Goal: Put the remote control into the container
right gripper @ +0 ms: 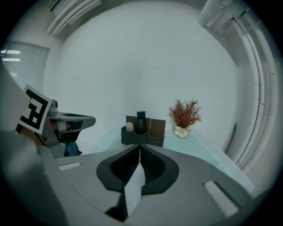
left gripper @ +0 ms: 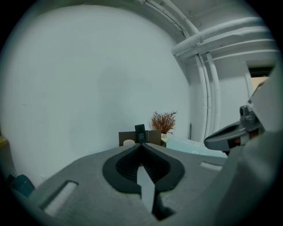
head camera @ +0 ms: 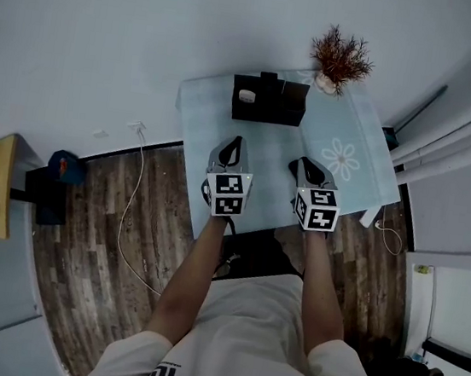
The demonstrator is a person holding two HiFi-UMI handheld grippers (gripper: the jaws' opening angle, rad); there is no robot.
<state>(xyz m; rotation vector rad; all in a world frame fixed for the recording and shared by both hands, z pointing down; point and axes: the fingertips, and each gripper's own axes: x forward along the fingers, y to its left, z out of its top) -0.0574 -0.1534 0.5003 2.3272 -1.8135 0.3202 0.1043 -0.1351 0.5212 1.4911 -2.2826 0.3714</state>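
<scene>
Since the remote control (right gripper: 141, 120) already stands upright in the middle slot of the container (right gripper: 155, 132) at twelve o'clock on the counter (head camera: 210, 119), I should hold my left tool (head camera: 236, 143) and right tool (head camera: 297, 163), both pressed together and empty, at six o'clock, well clear.

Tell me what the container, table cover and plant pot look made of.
Container: dark, matte, with flat straight walls. It looks like rigid plastic or board; which one is unclear.
Table cover: pale blue sheet with a printed white flower and a slight sheen. Probably vinyl, possibly cloth.
Plant pot: white, smooth and rounded. Likely ceramic, though plastic is possible.
</scene>
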